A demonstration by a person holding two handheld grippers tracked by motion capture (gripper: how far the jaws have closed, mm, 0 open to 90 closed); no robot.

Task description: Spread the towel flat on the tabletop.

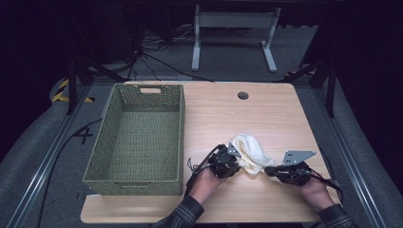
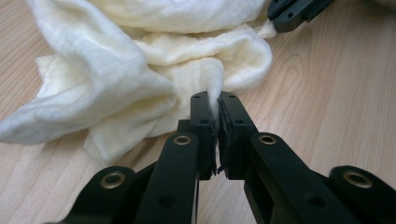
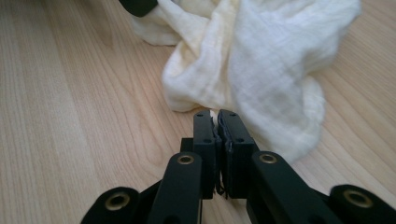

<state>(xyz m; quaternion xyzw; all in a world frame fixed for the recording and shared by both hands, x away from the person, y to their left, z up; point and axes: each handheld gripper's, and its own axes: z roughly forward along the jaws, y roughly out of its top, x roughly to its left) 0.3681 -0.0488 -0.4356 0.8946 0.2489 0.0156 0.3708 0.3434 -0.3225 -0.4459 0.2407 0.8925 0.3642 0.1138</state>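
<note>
Step in hand: both grippers have taken hold of a crumpled cloth (image 1: 248,152) on the counter (image 1: 266,114); this looks like the grasp that starts a lift, a spread or a fold.
Left gripper (image 2: 218,105): jaws pressed together on a thin peak of the cloth, which stands up between the tips; the rest of the cloth bunches just ahead of the jaws and off to their left.
Right gripper (image 3: 218,116): jaws pressed together on a small tuck at the cloth's near edge; the bulk of the cloth lies ahead of the jaws and to their right.
Cloth: cream white, soft and loosely heaped, resting on the counter between the two pairs of jaws, touching both.
Spacing: in the high view the left gripper (image 1: 227,161) and right gripper (image 1: 285,172) sit at opposite ends of the cloth, near each other.
Basket (image 1: 138,137): green, woven, standing on the counter beyond the left jaws' outer side, apart from the cloth; nothing shows inside it.
Next move, as I judge it: raise both hands together and draw them apart so the cloth hangs open, then fold it or carry it toward the basket.
What it calls for: even pulling from both sides, since each pinch holds only a small bit of fabric and a tug could slip it free.
</note>
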